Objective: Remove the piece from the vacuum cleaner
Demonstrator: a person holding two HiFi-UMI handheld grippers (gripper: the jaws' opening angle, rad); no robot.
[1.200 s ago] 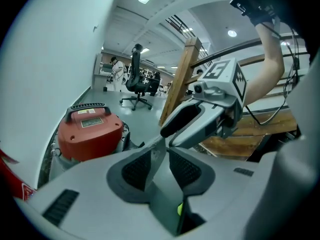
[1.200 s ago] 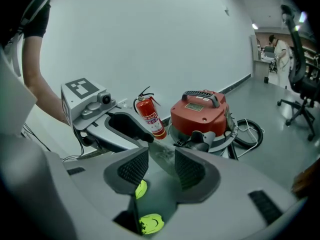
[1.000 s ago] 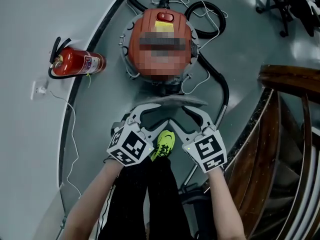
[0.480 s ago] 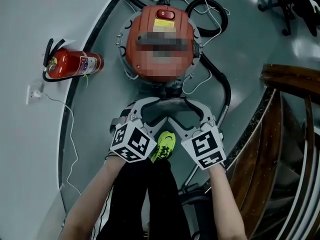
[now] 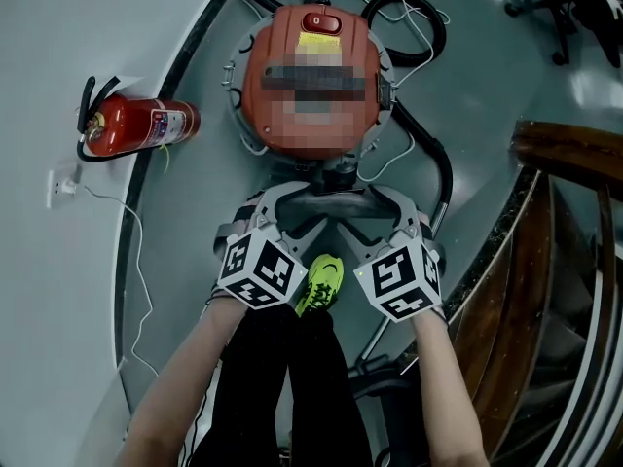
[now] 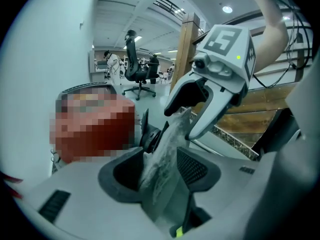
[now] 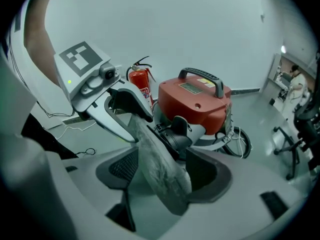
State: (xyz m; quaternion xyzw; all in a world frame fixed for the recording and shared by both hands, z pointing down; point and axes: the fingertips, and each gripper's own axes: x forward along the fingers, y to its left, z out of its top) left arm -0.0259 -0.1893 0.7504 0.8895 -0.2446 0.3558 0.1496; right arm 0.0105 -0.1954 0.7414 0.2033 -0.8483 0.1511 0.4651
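The orange vacuum cleaner stands on the floor ahead of me. A flat, dusty grey piece spans between my two grippers just in front of its base. My left gripper and right gripper face each other. In the left gripper view the piece lies loose between wide jaws, leaning on one pad, and runs up to the right gripper. The right gripper view shows the piece likewise, clear of the mesh pad. Both sets of jaws have just been opening with the piece between them.
A red fire extinguisher lies left of the vacuum, near a wall socket with a white cable. A black hose loops right of the vacuum. A wooden stair railing is at right. My yellow-green shoe is below the grippers.
Both grippers have come nearer the vacuum's base, sinking with the grey piece between them. Their jaws stand wider than before.
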